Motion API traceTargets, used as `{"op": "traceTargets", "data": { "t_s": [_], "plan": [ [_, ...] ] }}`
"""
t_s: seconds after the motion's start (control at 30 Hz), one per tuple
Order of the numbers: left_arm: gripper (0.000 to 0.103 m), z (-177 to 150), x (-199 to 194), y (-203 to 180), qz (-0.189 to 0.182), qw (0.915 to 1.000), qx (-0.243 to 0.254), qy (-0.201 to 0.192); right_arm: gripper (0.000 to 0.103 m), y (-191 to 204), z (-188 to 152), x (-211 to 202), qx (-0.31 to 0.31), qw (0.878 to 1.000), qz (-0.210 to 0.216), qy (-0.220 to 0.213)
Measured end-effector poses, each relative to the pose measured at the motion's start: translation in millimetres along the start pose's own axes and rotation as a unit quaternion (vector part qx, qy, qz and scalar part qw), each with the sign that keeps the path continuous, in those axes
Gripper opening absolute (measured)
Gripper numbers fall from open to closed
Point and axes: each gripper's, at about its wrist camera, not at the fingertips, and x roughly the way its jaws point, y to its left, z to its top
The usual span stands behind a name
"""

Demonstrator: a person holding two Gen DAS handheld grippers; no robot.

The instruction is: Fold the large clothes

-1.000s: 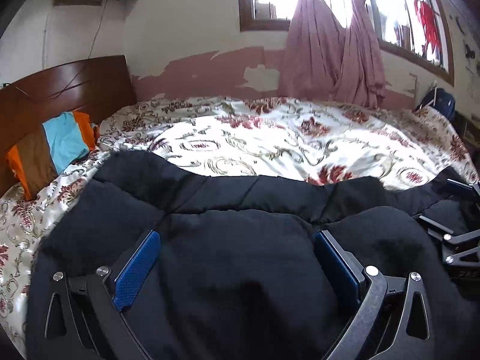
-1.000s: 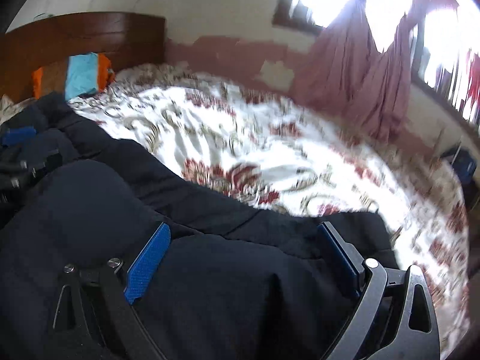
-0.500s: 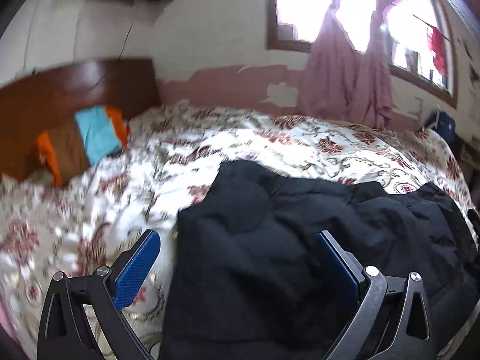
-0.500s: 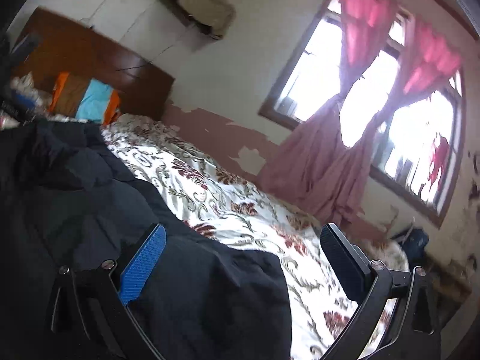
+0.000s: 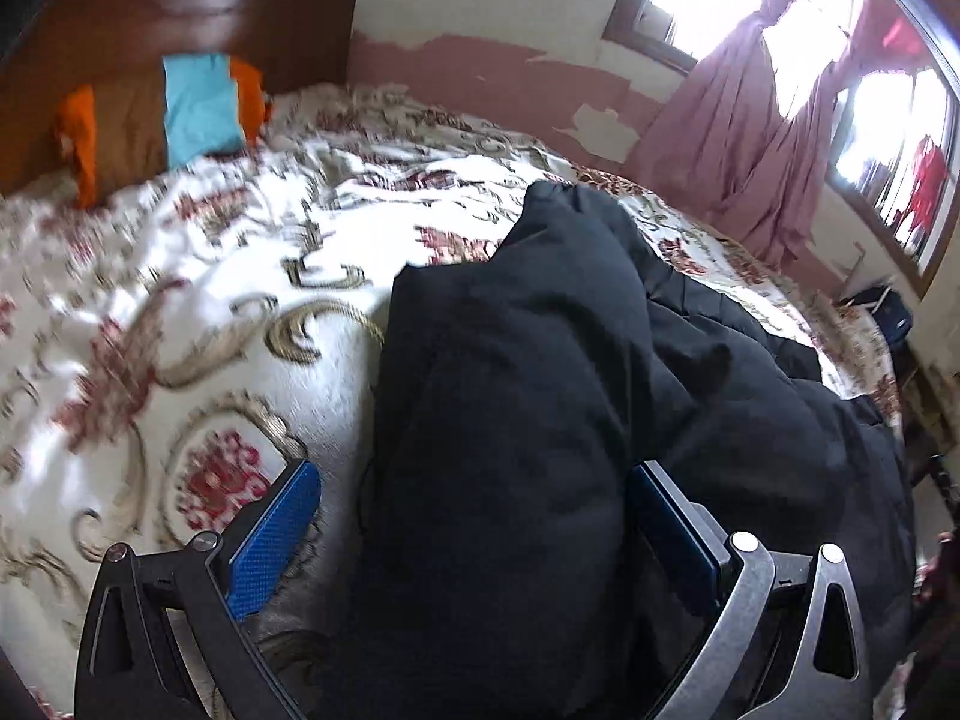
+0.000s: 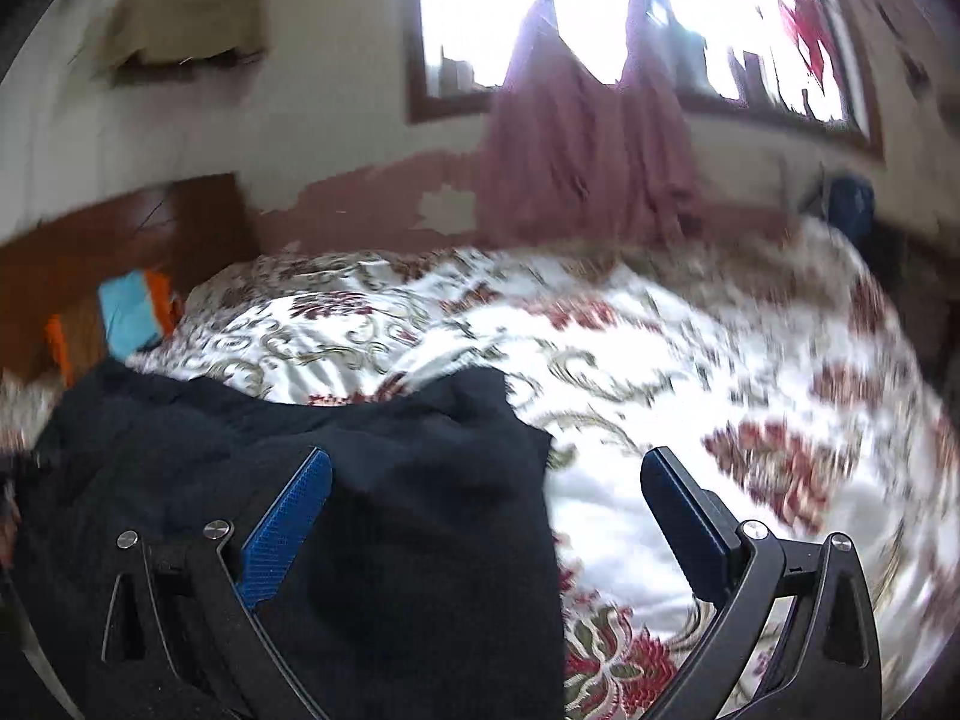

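One black garment [image 5: 540,396] lies bunched on one floral-sheeted bed [image 5: 180,312], one striped pillow [image 5: 162,114] at the headboard, as two wide-open, empty claws, left [image 5: 474,531] and right [image 6: 489,525], hover above, drawn apart from where both pressed over the cloth a second ago.

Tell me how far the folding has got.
Done: the bulky black garment lies bunched on the floral bedspread, apparently doubled over. In hand: nothing; left gripper and right gripper are open over its edges. Left: squaring it into a neat bundle.
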Motion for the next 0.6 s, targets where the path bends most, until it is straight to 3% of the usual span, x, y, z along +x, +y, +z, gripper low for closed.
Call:
{"op": "traceTargets", "data": {
  "t_s": [0.13, 0.27, 0.47, 0.6],
  "plan": [
    [0.103, -2, 7, 11, -0.033, 0.9991, -0.025, 0.014, 0.101, -28, -13, 27, 0.065, 0.997, 0.02, 0.042],
    [0.103, -4, 14, 15, -0.052, 0.9977, -0.036, 0.026, 0.101, -27, -29, 56, 0.081, 0.991, 0.061, 0.091],
    [0.103, -8, 18, 19, -0.071, 0.9963, -0.042, 0.026, 0.101, -24, -45, 99, 0.098, 0.967, 0.146, 0.184],
    [0.103, -11, 20, 21, -0.077, 0.9958, -0.045, 0.02, 0.102, -31, -54, 106, 0.13, 0.958, 0.172, 0.191]
  ]
}}
